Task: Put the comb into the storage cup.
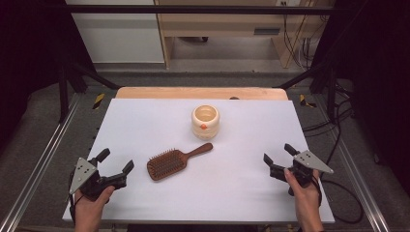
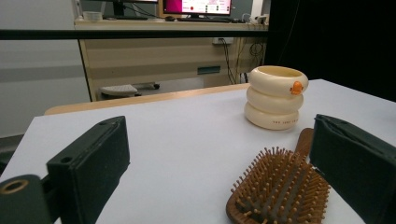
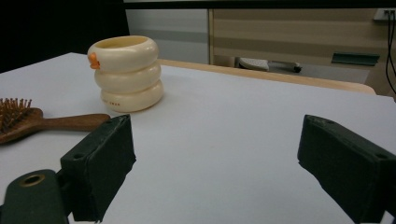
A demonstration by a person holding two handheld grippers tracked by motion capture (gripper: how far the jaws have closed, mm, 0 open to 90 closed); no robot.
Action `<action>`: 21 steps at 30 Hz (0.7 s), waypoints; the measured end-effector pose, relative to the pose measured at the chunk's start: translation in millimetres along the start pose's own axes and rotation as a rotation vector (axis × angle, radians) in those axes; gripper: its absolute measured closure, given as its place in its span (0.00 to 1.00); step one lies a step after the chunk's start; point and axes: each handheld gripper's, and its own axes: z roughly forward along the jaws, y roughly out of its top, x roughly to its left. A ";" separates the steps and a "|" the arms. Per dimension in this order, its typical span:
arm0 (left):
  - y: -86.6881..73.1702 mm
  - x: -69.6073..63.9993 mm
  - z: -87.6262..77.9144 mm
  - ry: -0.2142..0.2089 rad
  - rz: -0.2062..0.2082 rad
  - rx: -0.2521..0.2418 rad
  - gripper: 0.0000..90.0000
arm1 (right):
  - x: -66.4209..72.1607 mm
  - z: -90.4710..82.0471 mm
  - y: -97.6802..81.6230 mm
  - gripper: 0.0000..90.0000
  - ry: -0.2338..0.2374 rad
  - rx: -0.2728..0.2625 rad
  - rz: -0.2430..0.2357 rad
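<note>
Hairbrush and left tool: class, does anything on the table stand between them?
Nothing visible does. The left tool hangs open just left of the hairbrush, with bare white table between them. The cream cup stands farther back, beyond the brush handle, out of the way.

The hairbrush (image 1: 171,163) looks like wood, warm brown with a slight sheen on the handle, and its bristles are thin wooden pins with rounded tips. The cream cup (image 1: 205,122), shaped as three stacked rings, has a smooth, softly glossy surface, probably glazed ceramic or plastic; the views are too soft to settle which. The table (image 1: 145,121) is covered by a matt pale sheet, with a bare light wood edge at the far side. Both grippers' jaws are matt black, faintly textured like rubber or foam.
</note>
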 end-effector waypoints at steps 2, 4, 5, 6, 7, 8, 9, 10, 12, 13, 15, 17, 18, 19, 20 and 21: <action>-0.1 -1.1 0.4 0.000 0.002 0.002 0.08 | 0.3 0.5 -0.3 0.12 0.000 0.006 0.002; -0.2 -2.1 0.8 0.001 0.003 0.004 0.10 | 0.7 0.7 -0.5 0.12 0.002 0.009 0.000; -0.2 -2.7 1.0 0.002 0.005 0.005 0.11 | 0.9 0.7 -0.7 0.12 0.002 0.010 -0.001; -0.2 -3.2 1.2 0.003 0.005 0.005 0.13 | 1.1 0.7 -0.9 0.12 0.003 0.014 0.000; -0.3 -3.7 1.4 0.003 0.007 0.010 0.14 | 1.3 0.7 -1.0 0.12 0.003 0.017 0.003; -0.5 -4.1 1.6 0.001 0.009 0.015 0.15 | 1.0 1.0 -1.3 0.12 0.002 0.018 -0.001; -0.8 -4.7 1.8 0.000 0.009 0.018 0.17 | 0.9 1.4 -1.4 0.12 0.003 0.019 -0.001; -0.8 -5.4 1.8 -0.001 0.009 0.020 0.18 | 1.1 1.9 -1.6 0.12 0.003 0.022 0.000; -0.5 -6.6 1.7 -0.006 0.009 0.023 0.20 | 1.5 2.6 -1.8 0.12 0.002 0.029 0.002; -0.5 -7.1 1.9 -0.007 0.011 0.026 0.23 | 1.6 2.7 -2.0 0.12 0.002 0.030 0.000; -0.6 -8.2 2.2 -0.018 0.015 0.034 0.27 | 1.5 2.7 -2.3 0.12 0.002 0.033 -0.003; -0.3 -10.3 2.2 -0.021 0.015 0.038 0.32 | 1.5 3.2 -2.6 0.12 0.001 0.037 0.000; -0.3 -11.1 2.3 -0.026 0.014 0.041 0.35 | 1.6 3.4 -2.7 0.12 0.001 0.040 0.004; -0.5 -12.1 2.6 -0.033 0.015 0.046 0.37 | 1.6 3.5 -2.8 0.12 0.001 0.043 0.006; -0.7 -13.6 2.9 -0.036 0.023 0.055 0.41 | 1.8 3.7 -2.9 0.12 0.001 0.044 0.008; -0.8 -14.5 2.9 -0.038 0.026 0.061 0.45 | 1.7 3.8 -3.2 0.12 0.002 0.047 0.000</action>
